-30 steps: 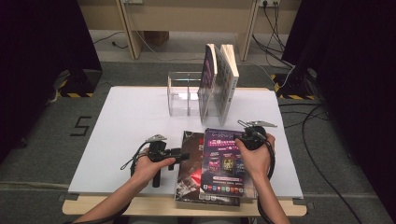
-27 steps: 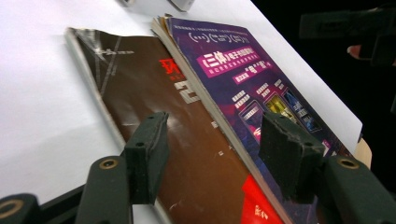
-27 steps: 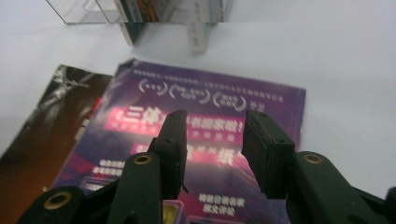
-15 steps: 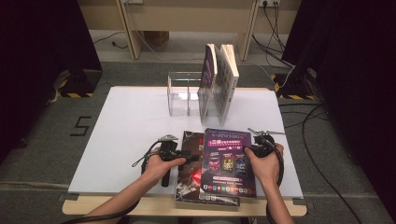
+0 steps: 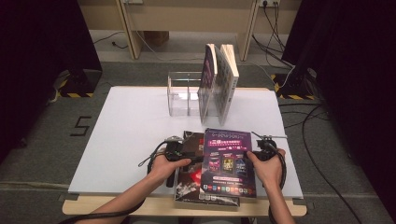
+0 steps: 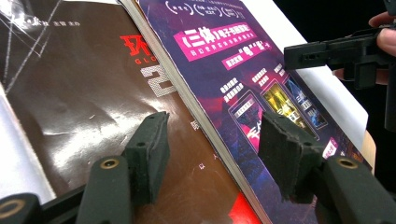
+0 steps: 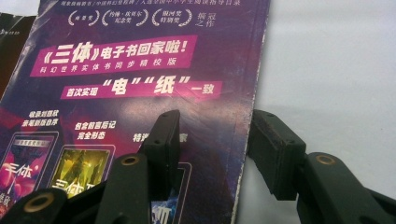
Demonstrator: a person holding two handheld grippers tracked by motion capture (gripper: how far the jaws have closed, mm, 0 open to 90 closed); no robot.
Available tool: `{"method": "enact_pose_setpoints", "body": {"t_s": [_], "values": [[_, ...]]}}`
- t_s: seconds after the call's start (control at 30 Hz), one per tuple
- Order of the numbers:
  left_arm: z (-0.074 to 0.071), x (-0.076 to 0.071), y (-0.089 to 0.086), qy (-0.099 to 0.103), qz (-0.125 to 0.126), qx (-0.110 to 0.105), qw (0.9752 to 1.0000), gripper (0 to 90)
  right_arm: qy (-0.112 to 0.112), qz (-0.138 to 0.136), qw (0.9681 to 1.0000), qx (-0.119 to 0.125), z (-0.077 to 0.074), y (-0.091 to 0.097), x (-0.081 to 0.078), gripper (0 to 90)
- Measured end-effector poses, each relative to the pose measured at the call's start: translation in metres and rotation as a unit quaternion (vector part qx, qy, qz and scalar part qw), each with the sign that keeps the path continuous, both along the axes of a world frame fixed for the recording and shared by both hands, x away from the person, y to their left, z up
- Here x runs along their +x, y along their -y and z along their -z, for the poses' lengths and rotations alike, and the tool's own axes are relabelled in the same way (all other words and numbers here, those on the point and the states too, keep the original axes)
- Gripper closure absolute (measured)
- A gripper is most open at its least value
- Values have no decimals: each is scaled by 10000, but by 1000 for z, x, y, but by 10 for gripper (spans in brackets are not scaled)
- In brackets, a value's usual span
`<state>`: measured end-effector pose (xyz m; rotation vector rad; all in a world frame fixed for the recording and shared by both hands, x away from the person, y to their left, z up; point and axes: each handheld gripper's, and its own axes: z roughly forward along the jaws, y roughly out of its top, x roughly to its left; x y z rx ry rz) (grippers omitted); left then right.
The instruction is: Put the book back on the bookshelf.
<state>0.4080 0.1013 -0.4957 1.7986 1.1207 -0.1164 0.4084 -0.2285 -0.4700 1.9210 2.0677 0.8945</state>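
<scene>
A purple magazine (image 5: 228, 163) lies at the table's front edge, partly over a dark brown magazine (image 5: 189, 175). My left gripper (image 5: 179, 150) is open at the purple magazine's left edge. In the left gripper view (image 6: 212, 135) one jaw hangs over the brown cover (image 6: 93, 93), the other over the purple cover (image 6: 243, 70). My right gripper (image 5: 262, 144) is open at the magazine's right edge and its jaws have just been opening. In the right gripper view (image 7: 215, 128) that edge of the purple cover (image 7: 140, 60) runs between the jaws, with no pad pressing on it.
A clear acrylic holder (image 5: 183, 95) stands at the back middle of the white table (image 5: 126, 126), with two upright books (image 5: 219, 81) leaning at its right side. Cables (image 5: 322, 140) trail on the floor to the right.
My left hand has slid right onto the magazines. My right hand has come down from the purple magazine's far right corner to its right edge, nearer the table.
</scene>
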Motion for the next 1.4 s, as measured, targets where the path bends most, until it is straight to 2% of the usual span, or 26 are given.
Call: {"method": "enact_pose_setpoints", "body": {"t_s": [0.2, 0.5, 0.67, 0.9, 1.17, 1.23, 1.37, 1.4], "values": [[1, 2, 4, -11, -35, -8, 10000, 428, -7, 22, 9999, -130, -1, -4, 0, 541], [1, 3, 5, -41, -65, -14, 10000, 442, 13, -110, 9999, -46, 0, -13, 0, 558], [1, 1, 3, -34, -78, 36, 10000, 447, -28, -195, 9998, 86, 0, -20, -2, 558], [-1, -2, -5, -24, -96, 152, 9998, 466, -10, -236, 9997, 109, -1, -28, -8, 559], [-3, -10, -23, -21, -156, 285, 9995, 476, -26, -477, 9989, 28, -2, -45, -14, 560], [-3, -10, -26, -45, -180, 247, 9995, 477, -15, -550, 9985, -18, -2, -49, -15, 560], [-2, -11, -27, -47, -205, 212, 9996, 477, -218, -662, 9975, -94, -6, -51, -11, 576], [-2, -11, -27, -36, -190, 228, 9996, 477, -203, -704, 9973, -65, -7, -49, -8, 578]]}}
